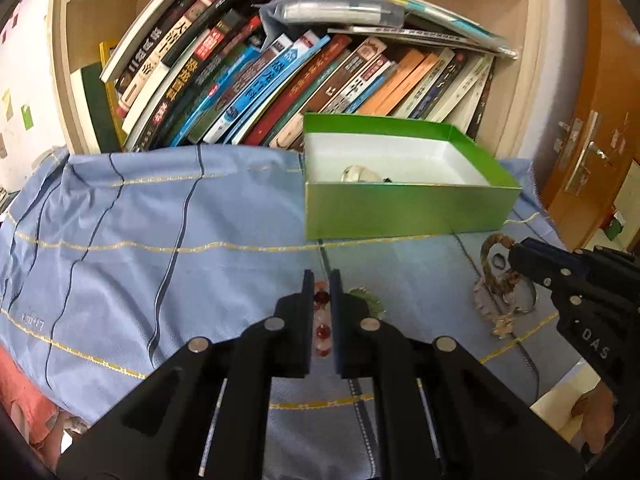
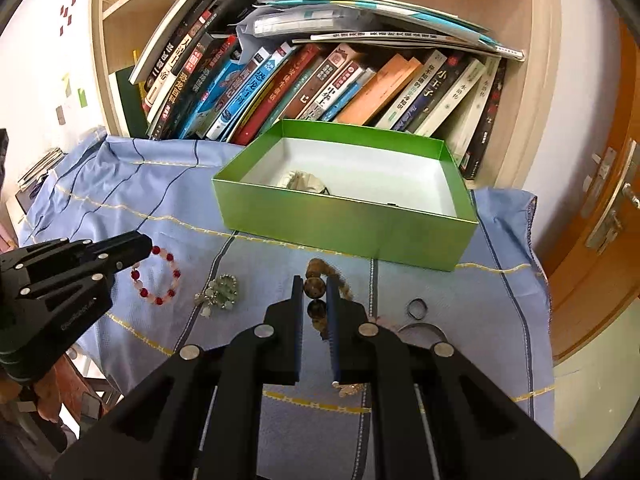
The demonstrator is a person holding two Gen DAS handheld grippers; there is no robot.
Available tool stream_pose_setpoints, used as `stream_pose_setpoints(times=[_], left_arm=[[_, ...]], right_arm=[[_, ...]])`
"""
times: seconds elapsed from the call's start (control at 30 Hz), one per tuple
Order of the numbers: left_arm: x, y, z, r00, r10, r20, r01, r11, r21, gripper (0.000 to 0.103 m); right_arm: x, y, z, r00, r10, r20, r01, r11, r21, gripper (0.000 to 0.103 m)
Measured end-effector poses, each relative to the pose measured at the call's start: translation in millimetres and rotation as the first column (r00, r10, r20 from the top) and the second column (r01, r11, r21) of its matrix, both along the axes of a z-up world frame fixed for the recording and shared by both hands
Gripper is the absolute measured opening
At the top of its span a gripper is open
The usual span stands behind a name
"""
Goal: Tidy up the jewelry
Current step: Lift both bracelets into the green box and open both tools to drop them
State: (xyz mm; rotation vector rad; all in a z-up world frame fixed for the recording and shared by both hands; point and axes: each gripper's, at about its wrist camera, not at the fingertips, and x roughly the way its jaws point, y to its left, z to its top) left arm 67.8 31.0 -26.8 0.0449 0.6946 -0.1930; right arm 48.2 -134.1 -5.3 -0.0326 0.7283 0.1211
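Observation:
A green box [image 1: 408, 210] with a white inside stands on the blue cloth [image 1: 160, 264] against the books; it also shows in the right wrist view [image 2: 344, 228], with a pale jewelry piece [image 2: 298, 181] inside. My left gripper [image 1: 321, 280] is shut on a red and pink bead bracelet [image 1: 322, 334], which lies on the cloth in the right wrist view [image 2: 156, 278]. My right gripper [image 2: 314, 286] is shut on a brown bead bracelet [image 2: 314, 286]. A green bead piece [image 2: 220, 290], a small ring [image 2: 417, 309] and a bangle [image 2: 420, 330] lie nearby.
A wooden bookshelf [image 2: 540, 80] full of leaning books [image 2: 320, 80] stands right behind the box. An orange door [image 2: 600, 220] is at the right. The cloth ends at the near edge, with red fabric [image 1: 24, 400] at the lower left.

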Motion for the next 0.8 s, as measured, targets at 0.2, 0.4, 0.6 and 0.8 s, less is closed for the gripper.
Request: stream_pose_setpoints(times=[0.2,0.4,0.6,0.8], left_arm=[[3,-4,-3,1.0,-0.015,-0.015,0.015,1.0,-0.004,0.008],[10,-10,5,0.999,-0.036,0.0,0.036,0.999,-0.001,0.008],[35,-22,51,0.994,-0.077,0.077,0.078,0.997,-0.012,0.008],[86,-44,103,0.984,-0.141,0.108,0.146,0.989,-0.039,0.008]], right_arm=[[2,-1,-13,0.999,0.001,-0.042,0.0,1.0,0.012,0.011],[5,-7,2,1.0,-0.01,0.003,0.01,1.0,0.018,0.011],[24,-26,50,0.993,-0.048,0.107,0.045,0.999,0.03,0.011],[67,-43,102,0.979,-0.098,0.177,0.091,0.995,0.052,0.011]])
